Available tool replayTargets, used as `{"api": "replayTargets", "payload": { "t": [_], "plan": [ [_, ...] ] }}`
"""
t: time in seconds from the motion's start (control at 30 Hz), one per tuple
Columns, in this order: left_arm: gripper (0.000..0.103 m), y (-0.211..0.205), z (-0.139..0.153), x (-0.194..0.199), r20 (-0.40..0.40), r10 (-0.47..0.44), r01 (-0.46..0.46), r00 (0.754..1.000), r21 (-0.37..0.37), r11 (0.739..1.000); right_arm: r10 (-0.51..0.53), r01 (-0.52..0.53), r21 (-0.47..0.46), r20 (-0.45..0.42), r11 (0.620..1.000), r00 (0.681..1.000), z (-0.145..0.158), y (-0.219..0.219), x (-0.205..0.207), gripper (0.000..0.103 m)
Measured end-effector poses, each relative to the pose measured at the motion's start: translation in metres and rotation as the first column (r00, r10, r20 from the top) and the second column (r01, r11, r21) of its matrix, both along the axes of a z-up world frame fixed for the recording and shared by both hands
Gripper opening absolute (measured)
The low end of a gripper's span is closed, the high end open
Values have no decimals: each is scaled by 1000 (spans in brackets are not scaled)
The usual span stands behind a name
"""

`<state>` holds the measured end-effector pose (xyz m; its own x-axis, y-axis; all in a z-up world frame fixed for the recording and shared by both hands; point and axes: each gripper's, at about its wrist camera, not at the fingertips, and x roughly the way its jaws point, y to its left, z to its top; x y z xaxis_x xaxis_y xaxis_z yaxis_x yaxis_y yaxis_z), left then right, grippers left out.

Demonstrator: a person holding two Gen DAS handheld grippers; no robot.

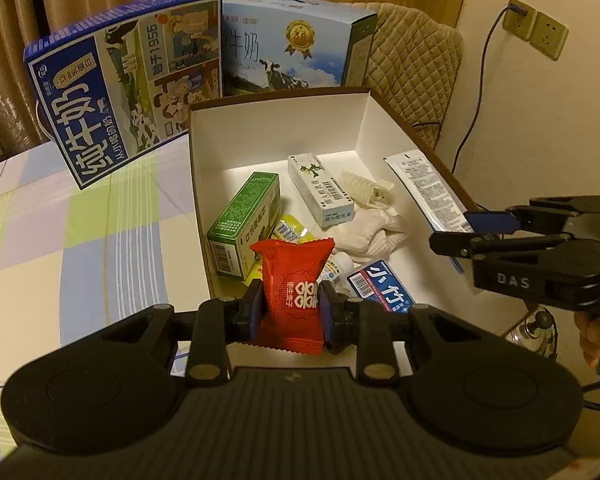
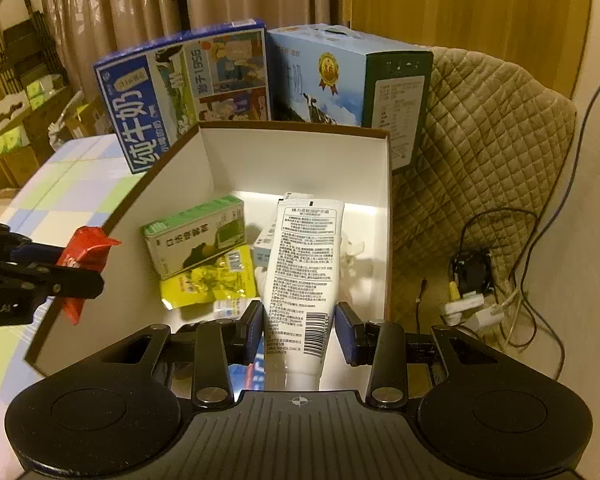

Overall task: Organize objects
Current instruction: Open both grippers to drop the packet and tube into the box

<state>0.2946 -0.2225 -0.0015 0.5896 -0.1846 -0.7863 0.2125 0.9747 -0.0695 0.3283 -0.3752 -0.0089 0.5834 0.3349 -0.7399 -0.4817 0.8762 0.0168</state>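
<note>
My left gripper (image 1: 292, 308) is shut on a red snack packet (image 1: 292, 280), held upright over the near edge of the white box with a brown rim (image 1: 276, 95). Seen from the right wrist, the left gripper (image 2: 80, 276) and red packet (image 2: 85, 249) hang at the box's left wall (image 2: 168, 168). My right gripper (image 2: 300, 332) is shut on a white tube (image 2: 306, 264) that slants over the box's right side. From the left wrist, the right gripper (image 1: 470, 230) and tube (image 1: 424, 184) sit at the box's right rim.
Inside the box lie a green carton (image 1: 244, 224), a white carton (image 1: 320, 190), a yellow packet (image 2: 208, 280), a white cloth (image 1: 376, 234) and a blue-white pack (image 1: 380, 286). Two milk cases (image 1: 132, 80) (image 1: 296, 52) stand behind. A quilted chair (image 2: 488, 152) and floor cables (image 2: 472, 280) are to the right.
</note>
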Motion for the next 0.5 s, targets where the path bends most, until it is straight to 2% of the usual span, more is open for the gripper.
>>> {"api": "replayTargets", "payload": {
  "t": [0.17, 0.5],
  "plan": [
    [24, -3, -6, 8, -15, 17, -16, 1000, 9, 1000, -1, 2, -59, 25, 998, 1000, -13, 7, 15, 36],
    [24, -5, -15, 19, -37, 35, -34, 999, 20, 999, 4, -4, 30, 5, 1000, 1000, -7, -10, 18, 39]
  ]
}}
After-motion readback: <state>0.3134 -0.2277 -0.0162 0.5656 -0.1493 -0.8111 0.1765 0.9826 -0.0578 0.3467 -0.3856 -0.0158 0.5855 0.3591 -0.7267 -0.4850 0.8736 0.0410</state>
